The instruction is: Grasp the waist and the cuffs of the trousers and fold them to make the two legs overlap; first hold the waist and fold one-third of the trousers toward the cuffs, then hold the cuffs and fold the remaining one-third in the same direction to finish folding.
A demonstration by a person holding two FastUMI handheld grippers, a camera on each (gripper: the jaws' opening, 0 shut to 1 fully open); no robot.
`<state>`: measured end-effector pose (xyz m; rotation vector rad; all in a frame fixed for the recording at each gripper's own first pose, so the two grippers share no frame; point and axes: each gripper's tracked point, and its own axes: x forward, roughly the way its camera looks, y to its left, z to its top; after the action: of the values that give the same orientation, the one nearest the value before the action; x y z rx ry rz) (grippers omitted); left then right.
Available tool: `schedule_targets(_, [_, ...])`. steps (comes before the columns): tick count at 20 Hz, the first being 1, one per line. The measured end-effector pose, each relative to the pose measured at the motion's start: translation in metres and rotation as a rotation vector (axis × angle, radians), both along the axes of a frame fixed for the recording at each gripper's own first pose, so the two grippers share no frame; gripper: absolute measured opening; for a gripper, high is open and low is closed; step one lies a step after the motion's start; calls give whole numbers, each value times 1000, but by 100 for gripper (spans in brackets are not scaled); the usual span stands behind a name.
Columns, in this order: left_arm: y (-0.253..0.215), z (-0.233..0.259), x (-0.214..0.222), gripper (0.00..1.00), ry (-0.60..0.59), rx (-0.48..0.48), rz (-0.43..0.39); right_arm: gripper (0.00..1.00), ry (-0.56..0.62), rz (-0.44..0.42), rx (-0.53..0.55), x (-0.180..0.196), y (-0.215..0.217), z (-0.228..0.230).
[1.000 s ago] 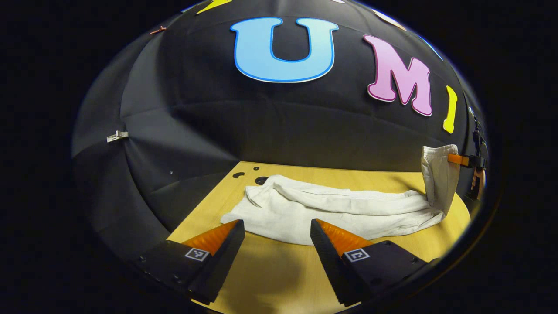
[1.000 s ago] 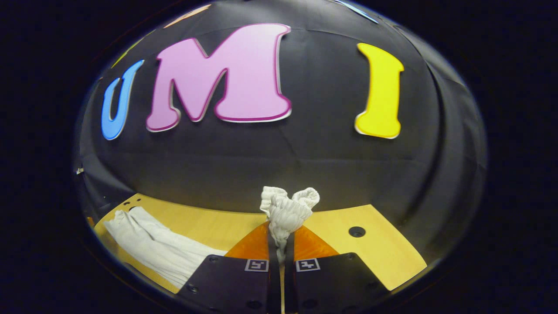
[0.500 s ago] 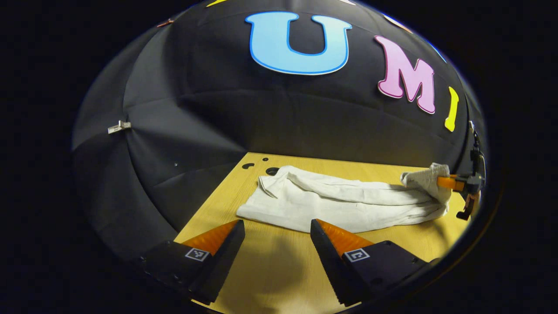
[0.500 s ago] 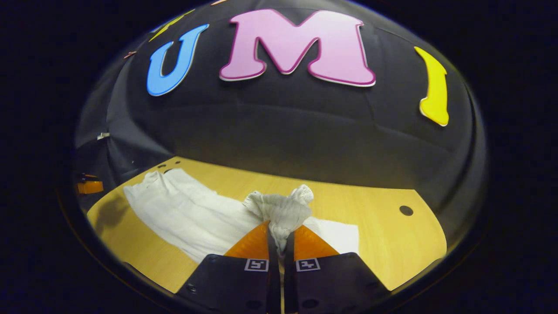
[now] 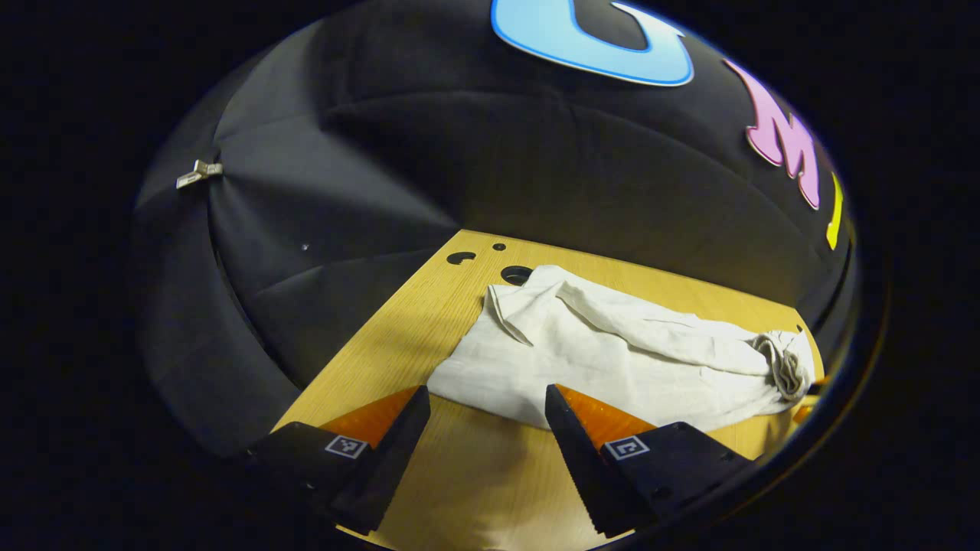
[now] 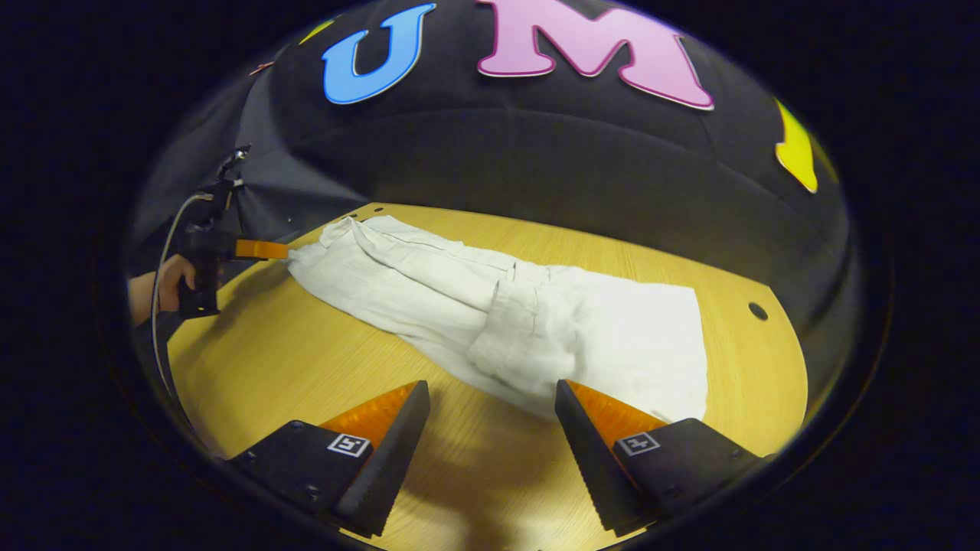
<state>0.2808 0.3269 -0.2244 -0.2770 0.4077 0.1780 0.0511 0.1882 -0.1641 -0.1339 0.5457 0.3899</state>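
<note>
Both tongs (image 5: 486,398) (image 6: 490,394) gape empty near the trousers (image 6: 505,321); their far end bunches, detail unclear.

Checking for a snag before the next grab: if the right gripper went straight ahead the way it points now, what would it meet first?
Most likely the trousers: the open right gripper points at their near edge lying on the table, with bare wood before it. Depth is hard to judge.
</note>
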Motion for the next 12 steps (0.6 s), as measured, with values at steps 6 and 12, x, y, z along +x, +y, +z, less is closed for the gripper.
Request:
schedule_targets(6, [17,-17,30,96,71,-25,46,98,59,-150,-56,-91,-64,23])
schedule_targets(12, [9,-24,31,99,158,67,14,100,87,-156,-63,-135,-74,46])
